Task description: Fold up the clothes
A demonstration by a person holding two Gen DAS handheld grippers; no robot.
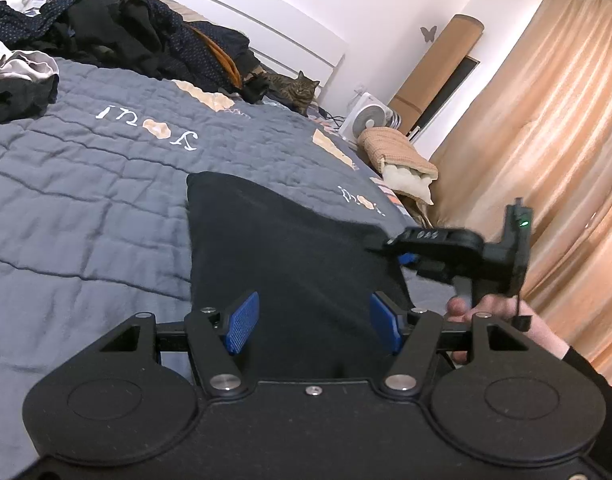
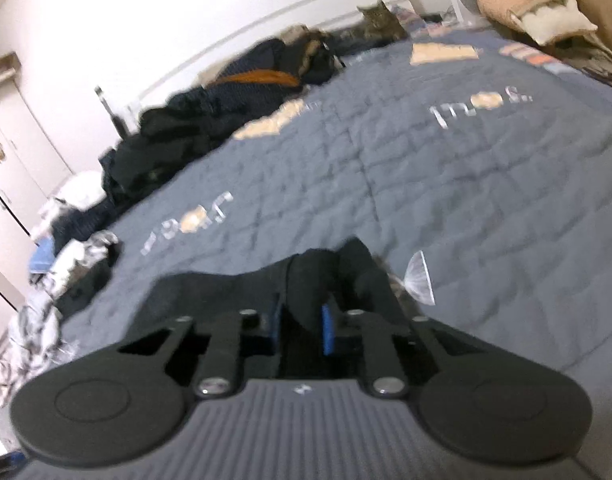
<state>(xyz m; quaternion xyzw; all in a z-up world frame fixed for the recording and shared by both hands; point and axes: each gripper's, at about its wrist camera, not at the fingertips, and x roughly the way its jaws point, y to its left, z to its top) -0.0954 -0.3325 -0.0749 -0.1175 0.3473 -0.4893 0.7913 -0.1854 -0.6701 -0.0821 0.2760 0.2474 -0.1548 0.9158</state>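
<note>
A black garment [image 1: 289,248] lies flat on the grey quilt [image 1: 85,200], its near end under my left gripper [image 1: 314,324]. That gripper is open: its blue pads [image 1: 241,322] stand wide apart on either side of the cloth without pressing it. At the garment's right edge is my right gripper [image 1: 402,242], held by a hand [image 1: 490,312]. In the right wrist view, the right gripper [image 2: 299,328] is shut on a raised fold of the black garment [image 2: 225,292], with its blue pads [image 2: 328,330] close together on the cloth. This view is blurred.
A heap of dark clothes [image 1: 117,28] lies along the headboard, with a smaller light and black pile [image 1: 21,76] at the left. A tabby cat [image 1: 301,90] sits at the bed's far corner. Beyond the bed are a white fan [image 1: 368,116], a pillow [image 1: 402,160] and orange curtains [image 1: 546,120].
</note>
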